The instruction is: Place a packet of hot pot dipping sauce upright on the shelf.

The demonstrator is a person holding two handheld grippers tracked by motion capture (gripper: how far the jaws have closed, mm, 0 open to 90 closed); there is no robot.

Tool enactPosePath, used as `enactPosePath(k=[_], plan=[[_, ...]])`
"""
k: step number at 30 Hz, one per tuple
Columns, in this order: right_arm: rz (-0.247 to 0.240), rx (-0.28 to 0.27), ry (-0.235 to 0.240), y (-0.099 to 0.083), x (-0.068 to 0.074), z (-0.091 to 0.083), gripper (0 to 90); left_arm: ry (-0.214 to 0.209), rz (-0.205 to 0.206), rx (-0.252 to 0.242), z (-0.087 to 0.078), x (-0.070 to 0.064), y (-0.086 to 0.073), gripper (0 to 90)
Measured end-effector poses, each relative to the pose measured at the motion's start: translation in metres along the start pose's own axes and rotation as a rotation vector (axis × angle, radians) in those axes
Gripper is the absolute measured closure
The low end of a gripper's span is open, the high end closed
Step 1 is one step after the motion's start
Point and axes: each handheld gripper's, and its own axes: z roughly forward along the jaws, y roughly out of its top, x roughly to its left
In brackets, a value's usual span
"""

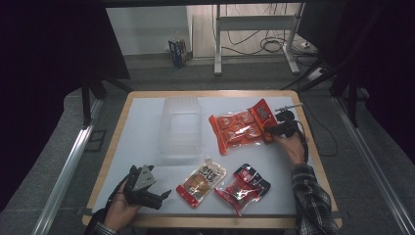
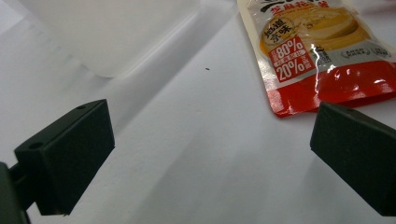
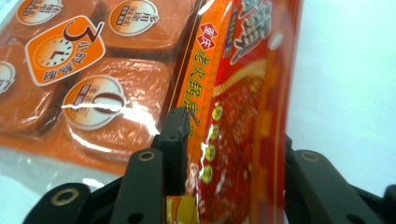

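Observation:
A large orange packet [image 1: 238, 127] of several sealed blocks lies at the right of the white table [image 1: 147, 122]. My right gripper [image 1: 270, 130] is shut on its red printed end; in the right gripper view the gripper [image 3: 229, 172] pinches that red end [image 3: 238, 98], which stands up on edge between the jaws. My left gripper [image 1: 164, 197] rests low at the front left, open and holding nothing. In the left gripper view its jaws [image 2: 210, 154] stand wide apart over bare table, with a yellow and red pouch [image 2: 322, 51] just beyond the right jaw.
A clear plastic container [image 1: 181, 127] stands in the middle of the table, its corner [image 2: 107, 32] ahead of the left gripper. The yellow and red pouch [image 1: 201, 181] and a dark red pouch [image 1: 243, 187] lie near the front edge.

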Motion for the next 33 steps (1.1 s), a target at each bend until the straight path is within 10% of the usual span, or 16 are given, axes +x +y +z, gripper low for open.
enactPosePath(k=[21, 33], plan=[[-0.012, 0.053, -0.025, 0.024, 0.003, 0.023, 87.6, 0.000, -0.002, 0.001, 0.001, 0.000, -0.001, 0.0], [-0.007, -0.002, -0.049, 0.037, 0.011, -0.005, 88.1, 0.007, 0.004, 0.005, 0.000, 0.001, 0.000, 0.0]])
